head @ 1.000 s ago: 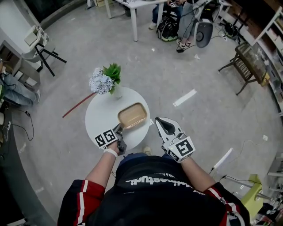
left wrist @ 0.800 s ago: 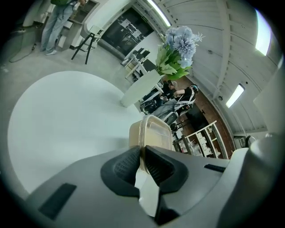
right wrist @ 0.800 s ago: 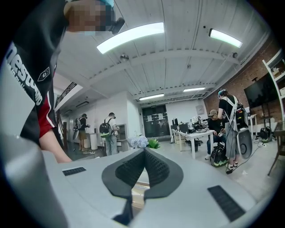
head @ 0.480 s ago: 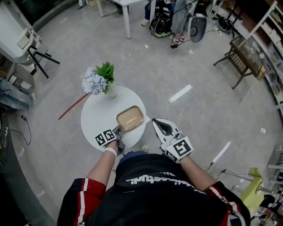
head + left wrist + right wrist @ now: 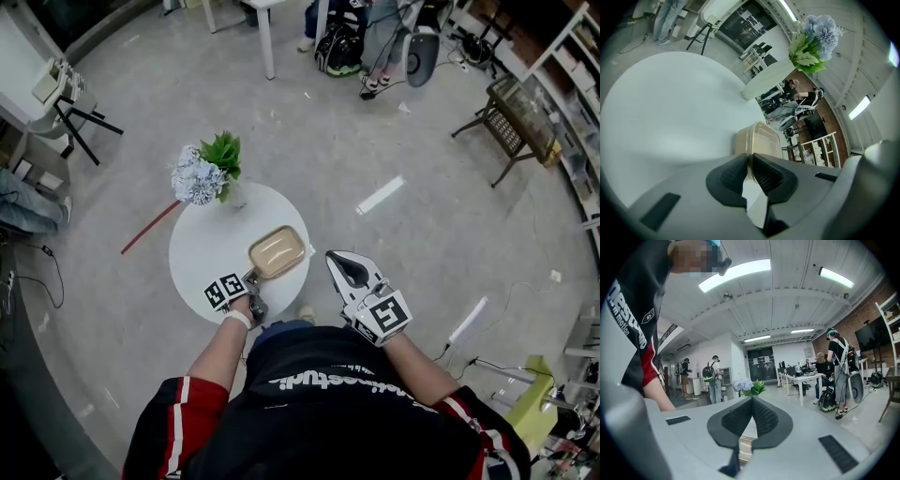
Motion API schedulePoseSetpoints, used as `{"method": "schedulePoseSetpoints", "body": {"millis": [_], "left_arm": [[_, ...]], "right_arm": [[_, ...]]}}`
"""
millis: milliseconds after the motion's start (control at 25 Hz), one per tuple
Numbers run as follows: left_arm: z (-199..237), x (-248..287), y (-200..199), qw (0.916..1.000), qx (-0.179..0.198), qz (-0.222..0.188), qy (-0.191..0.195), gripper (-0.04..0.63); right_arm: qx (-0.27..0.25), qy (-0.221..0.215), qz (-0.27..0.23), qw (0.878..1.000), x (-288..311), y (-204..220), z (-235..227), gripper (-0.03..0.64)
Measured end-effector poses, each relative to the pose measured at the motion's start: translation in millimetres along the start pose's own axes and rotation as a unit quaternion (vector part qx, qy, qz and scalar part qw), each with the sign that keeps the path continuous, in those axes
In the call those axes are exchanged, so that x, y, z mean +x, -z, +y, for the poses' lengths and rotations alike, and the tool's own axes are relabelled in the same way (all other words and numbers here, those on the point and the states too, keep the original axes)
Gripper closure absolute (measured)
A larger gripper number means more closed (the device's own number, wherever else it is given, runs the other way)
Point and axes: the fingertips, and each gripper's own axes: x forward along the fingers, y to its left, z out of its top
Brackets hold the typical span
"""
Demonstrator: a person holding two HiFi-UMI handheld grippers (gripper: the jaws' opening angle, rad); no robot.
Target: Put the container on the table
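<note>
A tan, lidded rectangular container (image 5: 277, 252) hangs low over the right part of the round white table (image 5: 206, 253). I cannot tell whether its base touches the top. My left gripper (image 5: 251, 278) reaches in from the table's near edge and is shut on the container's near rim. In the left gripper view the rim of the container (image 5: 759, 139) is pinched between the dark pads (image 5: 733, 176), with the table (image 5: 670, 108) spreading beneath. My right gripper (image 5: 342, 264) is held off the table's right side, over the floor, shut with nothing in it; its tips (image 5: 751, 401) meet.
A vase of blue flowers with green leaves (image 5: 208, 172) stands at the table's far left edge. A red stick (image 5: 150, 230) and a white strip (image 5: 380, 195) lie on the grey floor. People and a white desk (image 5: 267, 14) are far off; a wire-sided stand (image 5: 520, 117) is at right.
My left gripper has sunk toward the tabletop with the container still in it. The right gripper has stayed where it was.
</note>
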Motion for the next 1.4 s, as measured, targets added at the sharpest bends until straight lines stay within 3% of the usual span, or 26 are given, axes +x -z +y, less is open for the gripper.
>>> {"method": "schedulePoseSetpoints", "body": {"millis": [360, 1040, 1400], "left_arm": [[8.5, 9.0, -1.8, 0.9995, -0.033, 0.001, -0.005, 0.545], [14.3, 15.8, 4.2, 0.9990, -0.030, 0.010, -0.031, 0.543], [12.0, 16.6, 1.9, 0.9994, -0.020, 0.016, -0.025, 0.541]], "right_arm": [[0.002, 0.006, -0.002, 1.000, 1.5, -0.1, -9.3, 0.615], [0.000, 0.017, -0.004, 1.000, -7.7, -3.8, -18.1, 0.615], [-0.002, 0.017, -0.007, 1.000, -6.3, -9.5, -17.5, 0.615]]}}
